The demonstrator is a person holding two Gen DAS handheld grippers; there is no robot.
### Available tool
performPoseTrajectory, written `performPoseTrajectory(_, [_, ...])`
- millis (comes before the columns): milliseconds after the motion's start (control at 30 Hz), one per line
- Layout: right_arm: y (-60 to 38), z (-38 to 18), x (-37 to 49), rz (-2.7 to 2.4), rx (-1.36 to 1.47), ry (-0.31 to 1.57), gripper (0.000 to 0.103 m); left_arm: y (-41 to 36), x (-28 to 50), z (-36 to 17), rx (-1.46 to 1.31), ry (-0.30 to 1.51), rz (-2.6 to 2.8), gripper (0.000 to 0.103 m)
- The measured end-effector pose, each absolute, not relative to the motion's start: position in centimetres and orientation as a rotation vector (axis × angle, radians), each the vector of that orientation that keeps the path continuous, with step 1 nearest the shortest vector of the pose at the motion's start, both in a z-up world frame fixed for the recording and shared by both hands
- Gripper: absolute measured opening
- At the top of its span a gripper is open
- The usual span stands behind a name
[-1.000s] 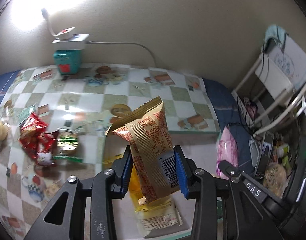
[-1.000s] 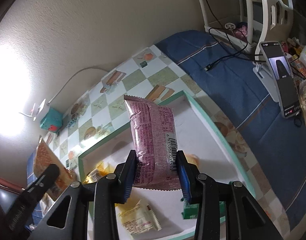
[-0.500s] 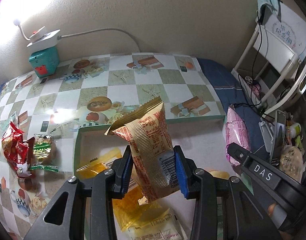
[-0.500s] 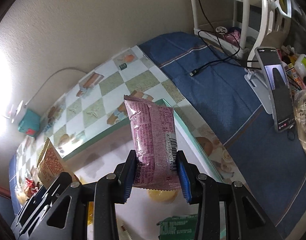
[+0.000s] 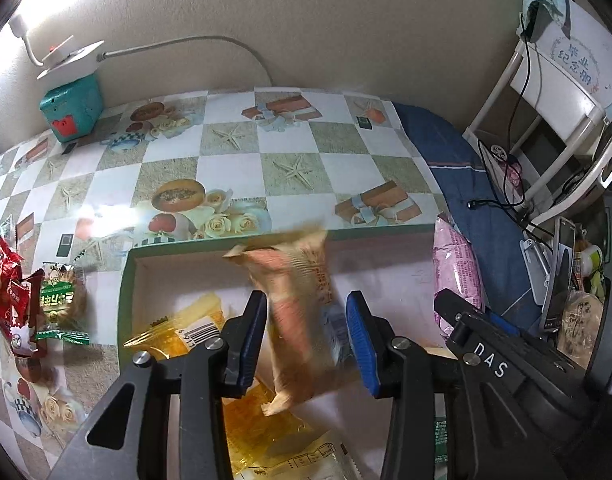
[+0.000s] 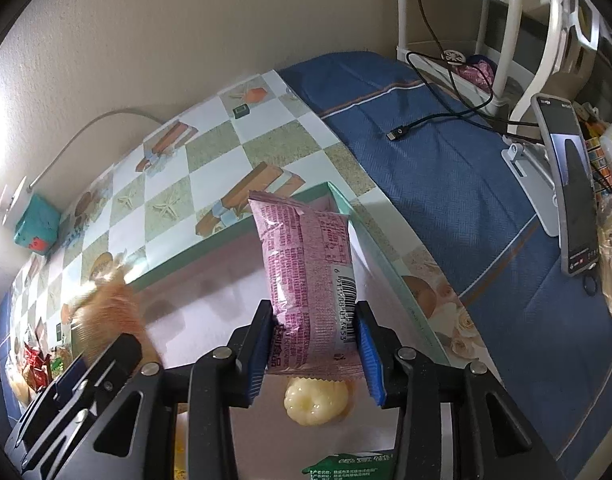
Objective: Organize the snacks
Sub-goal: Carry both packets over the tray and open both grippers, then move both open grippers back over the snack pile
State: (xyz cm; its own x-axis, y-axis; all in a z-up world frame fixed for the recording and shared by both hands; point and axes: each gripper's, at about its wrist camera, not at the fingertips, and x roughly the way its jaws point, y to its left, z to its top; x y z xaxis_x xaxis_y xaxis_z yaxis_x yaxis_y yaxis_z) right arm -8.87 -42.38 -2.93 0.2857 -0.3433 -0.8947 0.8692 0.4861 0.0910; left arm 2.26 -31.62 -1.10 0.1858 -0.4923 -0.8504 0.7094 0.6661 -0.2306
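My left gripper [image 5: 306,340] has its jaws spread, and a tan-and-red snack packet [image 5: 301,316] is blurred between them, falling loose over the green-rimmed white tray [image 5: 125,280]. The packet also shows blurred in the right wrist view [image 6: 105,316]. My right gripper [image 6: 316,348] is shut on a pink snack packet [image 6: 310,272], held upright over the tray [image 6: 370,236]. The pink packet shows at the right in the left wrist view [image 5: 458,276]. Yellow packets [image 5: 177,328] and a pale round cake [image 6: 316,400] lie in the tray.
Red packets [image 5: 7,300] and a green-wrapped snack [image 5: 59,300] lie on the checkered tablecloth left of the tray. A teal box [image 5: 71,106] with a power strip stands at the wall. A phone on a stand [image 6: 574,192], a cable [image 6: 426,120] and a white rack [image 5: 546,92] are to the right.
My left gripper has opened and the tan-and-red packet has slipped free, dropping toward the tray. My right gripper has moved on over the tray with the pink packet.
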Motion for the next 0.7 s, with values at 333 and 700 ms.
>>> performPoseTrajectory(333, [-41.7,-0.7,-8.7,-0.911,0.603,0.958,0.062,-29.8,3.9,1.4,0.186,1.122,-0.833,0.063])
performPoseTrajectory(700, [-40.8,1.5,-8.0,-0.907,0.581,0.928,0.103,-25.3,8.8,3.1,0.242,1.084,-0.715,0.083])
